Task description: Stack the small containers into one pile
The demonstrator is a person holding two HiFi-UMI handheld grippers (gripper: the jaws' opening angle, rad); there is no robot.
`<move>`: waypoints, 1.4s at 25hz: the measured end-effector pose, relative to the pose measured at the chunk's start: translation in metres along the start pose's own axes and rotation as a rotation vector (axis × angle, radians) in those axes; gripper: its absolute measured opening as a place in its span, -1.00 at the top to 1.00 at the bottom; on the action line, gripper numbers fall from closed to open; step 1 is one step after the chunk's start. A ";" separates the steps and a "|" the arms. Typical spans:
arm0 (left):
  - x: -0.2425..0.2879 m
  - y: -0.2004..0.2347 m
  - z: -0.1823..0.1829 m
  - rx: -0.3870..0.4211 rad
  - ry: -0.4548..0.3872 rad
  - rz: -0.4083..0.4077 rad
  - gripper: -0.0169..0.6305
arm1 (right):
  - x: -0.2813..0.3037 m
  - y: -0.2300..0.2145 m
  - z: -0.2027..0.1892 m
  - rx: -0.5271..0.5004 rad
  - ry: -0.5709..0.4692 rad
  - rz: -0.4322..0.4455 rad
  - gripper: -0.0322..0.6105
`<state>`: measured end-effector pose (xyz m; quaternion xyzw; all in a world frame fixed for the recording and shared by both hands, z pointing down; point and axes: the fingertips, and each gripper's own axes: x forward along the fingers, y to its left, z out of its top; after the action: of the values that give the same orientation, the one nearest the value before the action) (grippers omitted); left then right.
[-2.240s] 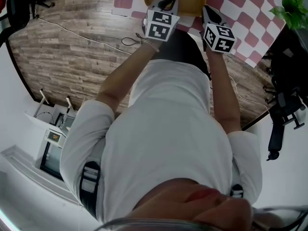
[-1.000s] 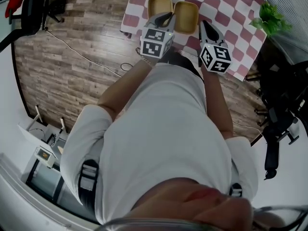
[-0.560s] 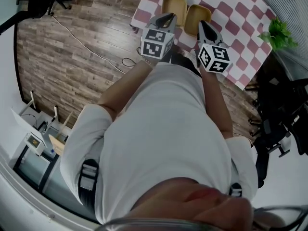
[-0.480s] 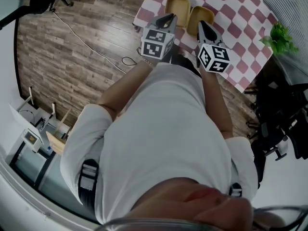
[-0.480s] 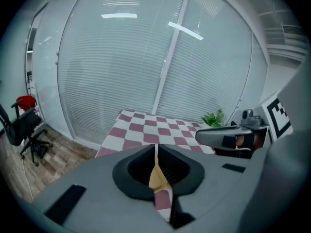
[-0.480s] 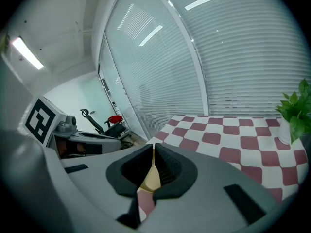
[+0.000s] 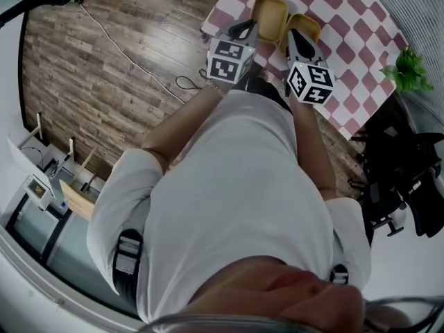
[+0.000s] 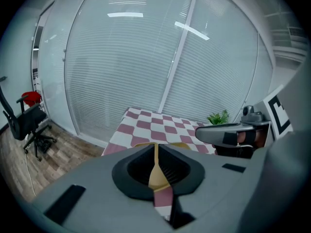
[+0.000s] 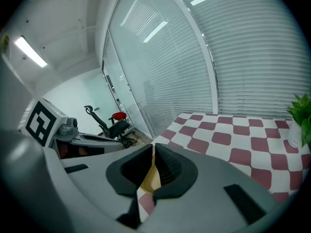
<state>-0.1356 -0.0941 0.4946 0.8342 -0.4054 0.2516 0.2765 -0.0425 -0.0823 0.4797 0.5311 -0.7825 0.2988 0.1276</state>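
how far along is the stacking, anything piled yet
Done: nothing stacked; the left container and right container sit side by side on the checkered table. In hand: nothing; the left gripper and right gripper are shut, empty. Left: lift one container, set it in the other.

Floor: we see brown wood-plank flooring (image 7: 104, 68) upper left, thin cable (image 7: 132, 60) trailing across it | Furniture: pink-and-white checked table (image 7: 347, 33) top right, potted plant (image 7: 409, 71) at its far edge, black office chair (image 7: 406, 186) at right | Walls: we note glass panels with closed blinds (image 8: 136, 67) | Light: strip lights (image 8: 125, 15) glowing up top
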 end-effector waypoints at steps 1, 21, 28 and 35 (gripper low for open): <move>0.002 0.001 -0.002 0.001 0.007 -0.003 0.81 | 0.002 0.000 -0.002 0.000 0.006 -0.001 0.78; 0.083 0.047 -0.066 -0.077 0.170 0.002 0.79 | 0.051 -0.019 -0.049 0.041 0.103 0.000 0.77; 0.103 0.055 -0.087 -0.104 0.211 0.012 0.69 | 0.055 -0.028 -0.062 0.073 0.107 -0.015 0.77; 0.112 0.059 -0.098 -0.130 0.217 0.025 0.69 | 0.048 -0.031 -0.077 0.097 0.119 -0.030 0.77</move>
<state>-0.1417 -0.1191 0.6526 0.7773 -0.3988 0.3167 0.3693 -0.0427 -0.0801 0.5753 0.5295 -0.7502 0.3654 0.1527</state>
